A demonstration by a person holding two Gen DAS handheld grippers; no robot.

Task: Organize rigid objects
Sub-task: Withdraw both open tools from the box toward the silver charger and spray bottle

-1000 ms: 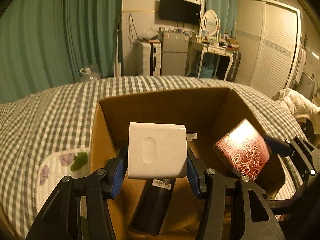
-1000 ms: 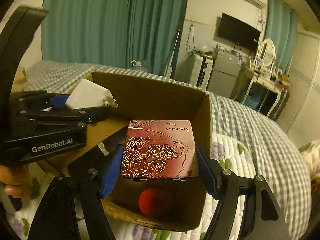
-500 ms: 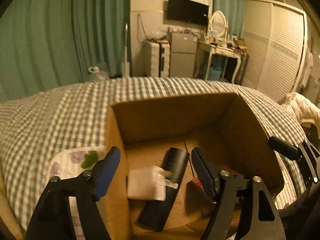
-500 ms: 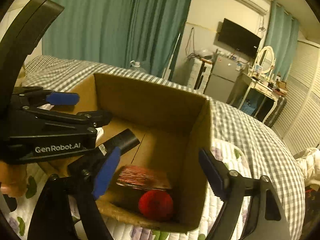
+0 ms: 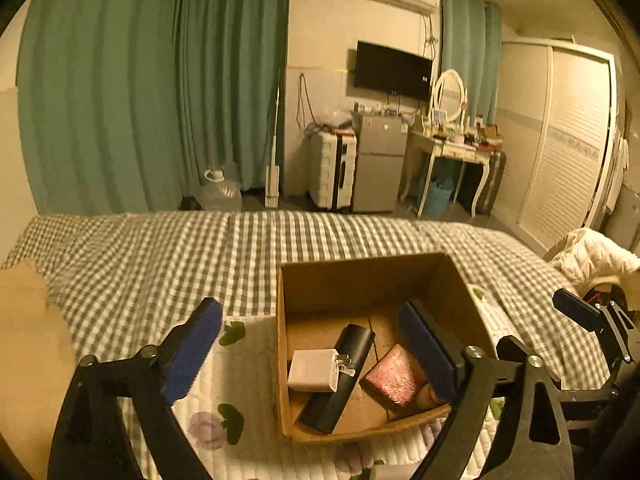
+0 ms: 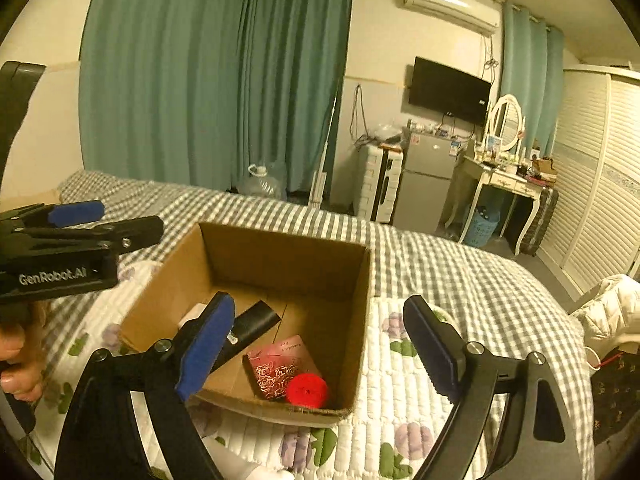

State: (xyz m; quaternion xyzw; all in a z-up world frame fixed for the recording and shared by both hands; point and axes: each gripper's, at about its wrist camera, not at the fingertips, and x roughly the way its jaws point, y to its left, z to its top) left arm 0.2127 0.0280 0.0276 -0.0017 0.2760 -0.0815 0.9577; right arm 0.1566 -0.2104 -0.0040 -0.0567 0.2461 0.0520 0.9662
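My left tongs [image 5: 316, 344] and right tongs [image 6: 320, 344]: both apart, empty, above box [image 6: 360, 320]. Inside box: charger [image 5: 310, 370] on black tube [image 5: 340, 376], pink case [image 6: 280, 366], red ball [image 6: 307, 390].

- One cardboard box [image 5: 360, 276], open at the top.
- One white charger plug [image 5: 310, 370] inside the box.
- One black cylinder [image 5: 340, 380] inside the box.
- One pink rose-patterned case [image 6: 280, 368] inside the box.
- One red ball [image 6: 307, 390] inside the box.
- Two grippers: left gripper [image 5: 316, 350] and right gripper [image 6: 320, 344], each with two blue-padded fingers.
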